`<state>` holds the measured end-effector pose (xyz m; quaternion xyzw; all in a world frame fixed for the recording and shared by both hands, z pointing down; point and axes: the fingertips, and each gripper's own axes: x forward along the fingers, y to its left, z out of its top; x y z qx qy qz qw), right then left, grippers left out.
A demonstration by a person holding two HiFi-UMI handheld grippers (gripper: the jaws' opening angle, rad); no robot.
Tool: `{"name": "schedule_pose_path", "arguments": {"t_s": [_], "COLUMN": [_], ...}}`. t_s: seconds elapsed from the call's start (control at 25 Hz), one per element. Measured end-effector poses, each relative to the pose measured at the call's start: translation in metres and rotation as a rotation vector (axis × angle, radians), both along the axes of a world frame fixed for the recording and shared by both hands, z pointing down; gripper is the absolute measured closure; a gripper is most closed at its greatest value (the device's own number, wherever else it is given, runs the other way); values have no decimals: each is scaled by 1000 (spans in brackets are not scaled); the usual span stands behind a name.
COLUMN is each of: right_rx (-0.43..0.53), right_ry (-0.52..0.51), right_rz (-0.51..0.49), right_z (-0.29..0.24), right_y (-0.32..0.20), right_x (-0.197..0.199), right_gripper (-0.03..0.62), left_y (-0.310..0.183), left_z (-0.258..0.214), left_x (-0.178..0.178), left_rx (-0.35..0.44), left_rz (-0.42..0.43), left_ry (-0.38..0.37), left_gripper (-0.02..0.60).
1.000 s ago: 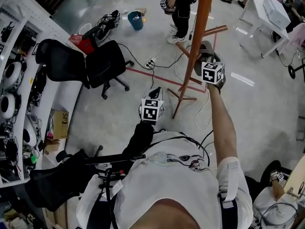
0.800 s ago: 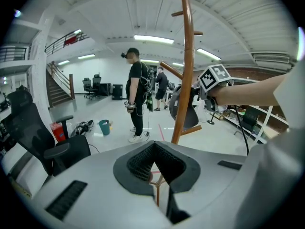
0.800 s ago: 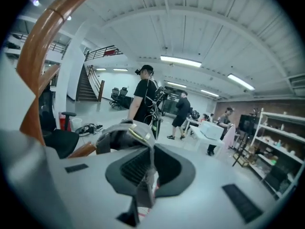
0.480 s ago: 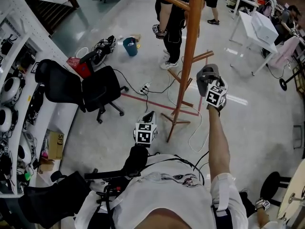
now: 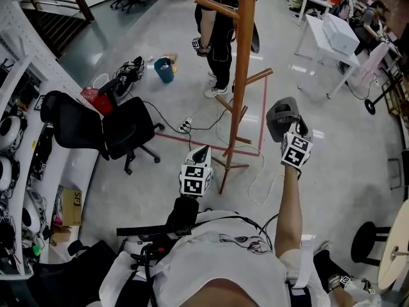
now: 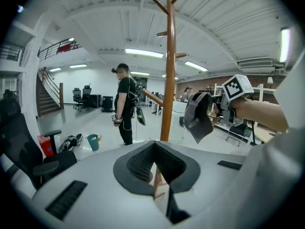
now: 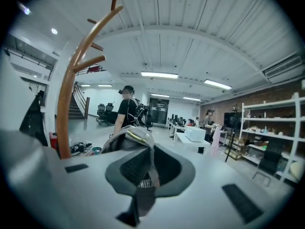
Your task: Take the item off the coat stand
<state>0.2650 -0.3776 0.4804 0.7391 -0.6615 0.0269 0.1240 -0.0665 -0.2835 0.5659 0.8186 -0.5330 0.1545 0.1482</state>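
Note:
The tall wooden coat stand (image 5: pixel 243 62) rises in the middle of the floor; it also shows as the coat stand (image 6: pixel 167 80) ahead of my left gripper and the coat stand (image 7: pixel 66 109) at the left of the right gripper view. A grey cap (image 5: pixel 281 117) hangs from my right gripper (image 5: pixel 286 130), which is shut on it, off to the right of the pole and clear of its pegs. The cap's fabric (image 7: pixel 132 142) is pinched between the right gripper's (image 7: pixel 143 175) jaws. My left gripper (image 5: pixel 200 153) stays low near my body, shut and empty, and sees the cap (image 6: pixel 198 116) from the side.
A person (image 5: pixel 220 31) stands just behind the stand. Two black office chairs (image 5: pixel 128 130) sit to the left, with cables and a power strip (image 5: pixel 185 125) on the floor. White shelving (image 5: pixel 19 139) lines the left edge. A white table (image 5: pixel 326 34) stands at the back right.
My right gripper has carried the cap rightward and away from the stand's pole. The left gripper has stayed where it was.

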Motion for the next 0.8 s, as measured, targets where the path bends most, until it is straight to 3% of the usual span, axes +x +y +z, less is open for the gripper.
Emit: {"name": "schedule_pose_path", "arguments": {"t_s": [0.44, 0.8], "right_rx": [74, 93], "right_ry": [-72, -188], "right_rz": [-132, -244], "right_z": [-64, -85], "right_y": [104, 137], "right_x": [-57, -101], "right_gripper": [565, 565], "left_y": [12, 20], "left_z": [-82, -119], "left_x": [50, 49], "left_rx": [185, 267], "left_rz": [143, 138], "left_ry": [31, 53], "left_gripper": [580, 580]}}
